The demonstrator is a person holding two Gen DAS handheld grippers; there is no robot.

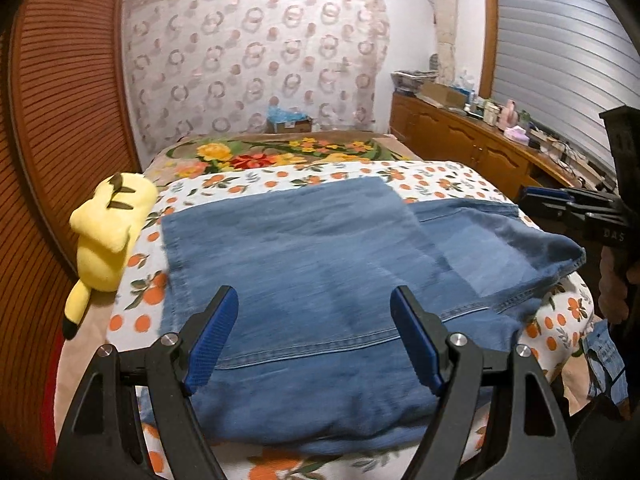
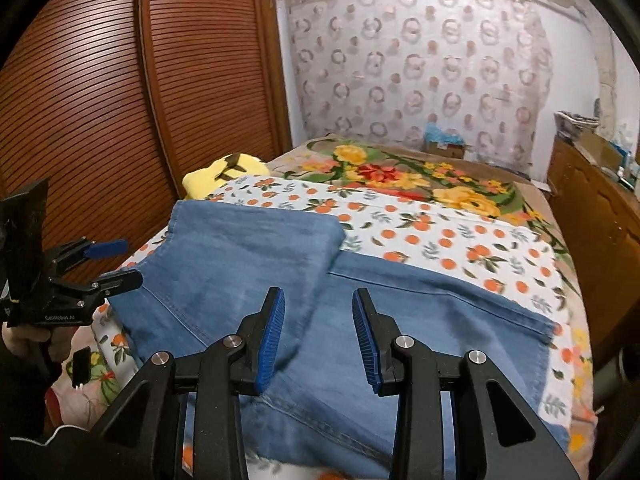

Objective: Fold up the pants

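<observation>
- Left wrist view: the pants (image 1: pixel 304 264) lie on the bed (image 1: pixel 440 180), filling the centre and lower half of the frame, with one part already folded over from the left so its edge runs diagonally toward the lower right. The left gripper (image 1: pixel 314 336) hangs over the near hem with its jaws spread wide and nothing between them. A yellow plush toy (image 1: pixel 108 232) sits at the left edge of the bed, just beside the denim. The right gripper (image 1: pixel 560 204) shows at the right edge of the frame; from here I cannot tell how its jaws stand.
- Right wrist view: the right gripper (image 2: pixel 319 336) hovers over the lower centre of the pants (image 2: pixel 248 264), jaws parted and empty. The folded layer sits in the left centre; a single layer runs out to the lower right. The left gripper (image 2: pixel 108 260) appears at the left edge, jaws released.
- Risk, as I judge it: a pinch that catches only the top layer would drag the fold askew. The denim seems blurred, possibly still settling, so a hasty grab could bunch it. A sweep leftward might knock the plush toy.
</observation>
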